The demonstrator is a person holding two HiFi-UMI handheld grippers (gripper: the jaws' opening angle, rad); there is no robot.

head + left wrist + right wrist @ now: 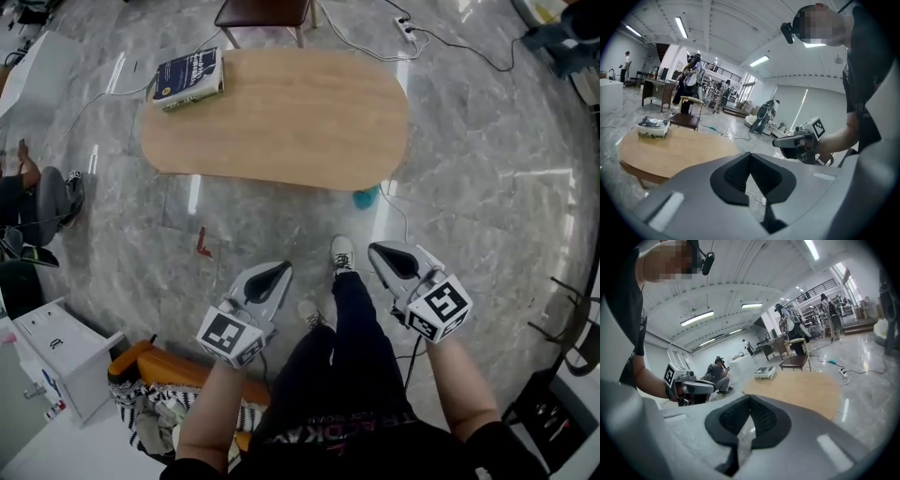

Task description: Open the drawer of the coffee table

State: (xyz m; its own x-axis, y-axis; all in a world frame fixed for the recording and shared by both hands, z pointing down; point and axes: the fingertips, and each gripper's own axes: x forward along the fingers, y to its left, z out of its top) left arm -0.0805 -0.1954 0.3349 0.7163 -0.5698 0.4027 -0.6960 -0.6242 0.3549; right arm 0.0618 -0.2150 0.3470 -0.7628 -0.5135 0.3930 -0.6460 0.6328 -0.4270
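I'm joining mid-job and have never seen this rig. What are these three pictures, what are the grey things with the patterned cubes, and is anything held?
There is no robot arm: a person holds a two-jaw gripper in each hand, and the marker cubes are part of them. The top-down picture comes from a camera on the person's head: left gripper at its left, right gripper at its right, the person's legs between. The other two come from a wide-angle camera on each gripper, looking along its own jaws; each also catches the other gripper. Both pairs of jaws are together with nothing between them, so nothing is held. Ahead stands the oval wooden coffee table, not yet touched; a book lies near its far left end. No drawer shows in any view.
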